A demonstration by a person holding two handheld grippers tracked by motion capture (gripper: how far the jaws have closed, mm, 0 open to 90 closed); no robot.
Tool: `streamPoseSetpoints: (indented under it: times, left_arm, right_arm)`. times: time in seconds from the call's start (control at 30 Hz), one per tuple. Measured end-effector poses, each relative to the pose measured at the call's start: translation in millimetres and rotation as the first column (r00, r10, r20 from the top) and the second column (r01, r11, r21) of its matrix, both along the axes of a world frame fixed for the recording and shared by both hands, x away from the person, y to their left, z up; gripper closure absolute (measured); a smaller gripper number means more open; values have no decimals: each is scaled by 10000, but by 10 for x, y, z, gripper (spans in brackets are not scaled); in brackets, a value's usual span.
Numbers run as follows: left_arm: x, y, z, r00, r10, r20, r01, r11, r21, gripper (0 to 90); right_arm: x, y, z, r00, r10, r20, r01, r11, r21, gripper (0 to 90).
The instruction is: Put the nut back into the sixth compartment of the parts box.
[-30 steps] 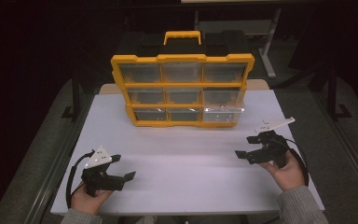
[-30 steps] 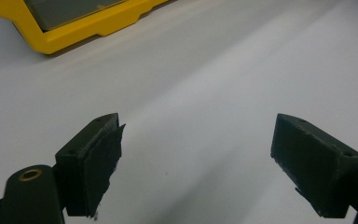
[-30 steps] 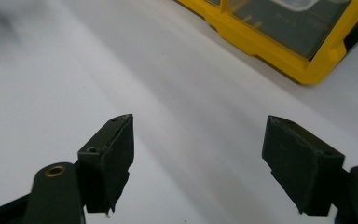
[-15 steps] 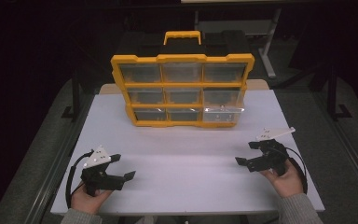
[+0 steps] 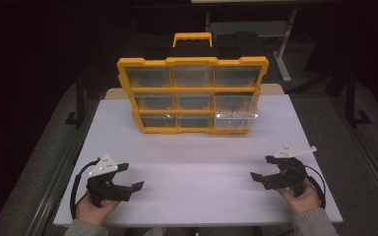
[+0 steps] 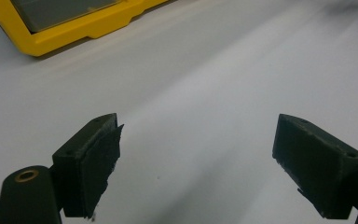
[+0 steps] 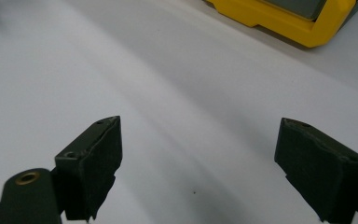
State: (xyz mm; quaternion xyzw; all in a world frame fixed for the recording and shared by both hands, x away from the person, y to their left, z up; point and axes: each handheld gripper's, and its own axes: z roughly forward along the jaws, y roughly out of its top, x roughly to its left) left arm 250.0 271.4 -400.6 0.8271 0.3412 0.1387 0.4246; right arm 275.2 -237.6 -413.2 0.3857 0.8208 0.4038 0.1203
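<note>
At the far middle of the white counter (image 5: 197, 162) stands a yellow organizer case (image 5: 193, 94), upright, with a yellow handle on top and black latches beside it. Its front shows three rows of three clear-fronted compartments; the lower right one looks brighter than the rest. Well apart from it, near the front edge, the left tool (image 5: 128, 178) and the right tool (image 5: 262, 173) rest in the person's hands, each with its jaws spread wide and nothing between them.

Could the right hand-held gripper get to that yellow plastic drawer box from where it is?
Probably yes: the right hand-held gripper is open, and only bare white table lies between it and the yellow plastic drawer box.
</note>
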Motion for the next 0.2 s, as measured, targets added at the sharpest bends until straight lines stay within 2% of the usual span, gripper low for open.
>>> streamPoseSetpoints:
  times: [0.2]
  left_arm:
    - [3, 5, -10, 10000, 16, -17, -16, 10000, -40, 147]
  right_arm:
    - [-59, 26, 12, 9996, 127, 253, -131, 9998, 150, 145]
